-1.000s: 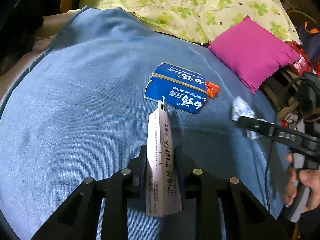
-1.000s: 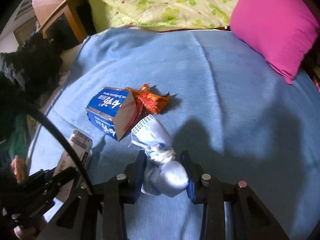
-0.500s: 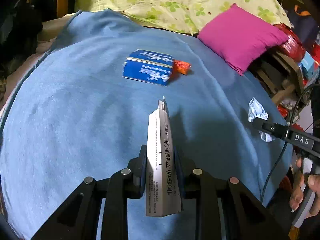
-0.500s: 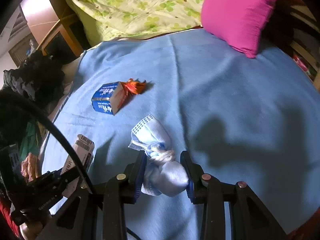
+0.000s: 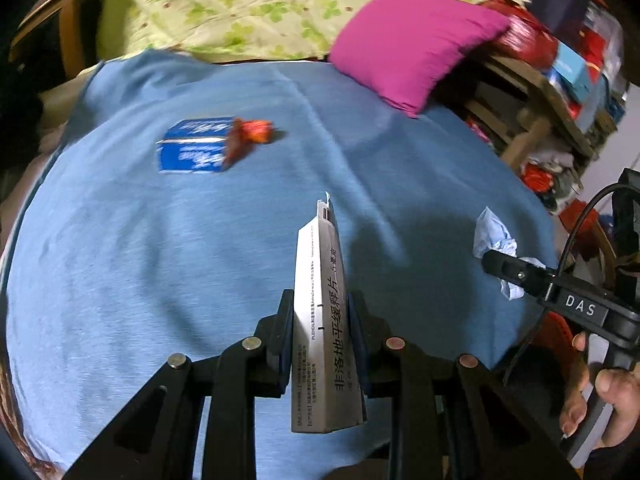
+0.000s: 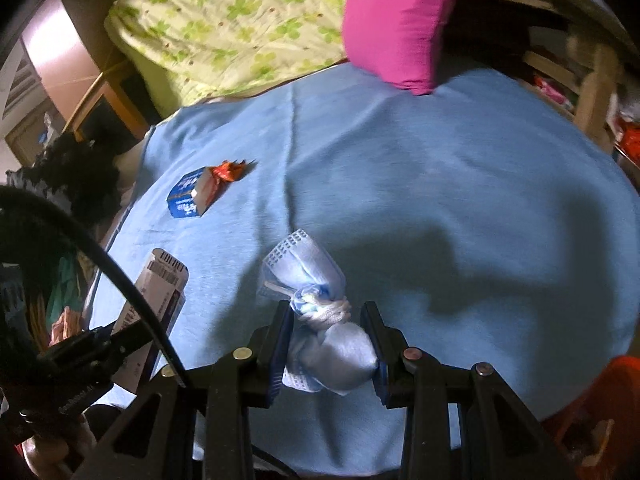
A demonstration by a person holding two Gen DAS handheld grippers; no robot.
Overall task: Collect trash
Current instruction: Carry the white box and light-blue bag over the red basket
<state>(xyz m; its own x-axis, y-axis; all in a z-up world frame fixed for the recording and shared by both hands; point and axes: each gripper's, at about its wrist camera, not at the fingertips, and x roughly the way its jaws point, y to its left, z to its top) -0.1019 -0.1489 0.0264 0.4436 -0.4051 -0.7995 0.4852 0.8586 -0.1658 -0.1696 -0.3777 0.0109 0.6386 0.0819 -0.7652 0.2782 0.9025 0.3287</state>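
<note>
The right tool [image 6: 328,332] grips a knotted blue face mask [image 6: 320,320] between its pads, above the near part of a bed covered in a blue blanket [image 6: 440,168]. Toward the bed's far left edge lies a blue box [image 6: 188,196] touching an orange wrapper [image 6: 228,171]. At the near left edge, the left tool [image 6: 100,344] holds a white box [image 6: 156,300]. A pink pillow [image 6: 396,20] sits at the far edge.

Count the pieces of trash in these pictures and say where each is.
4: a white box in the left tool, a knotted mask in the right, a blue carton and orange wrapper touching on the blanket.
</note>
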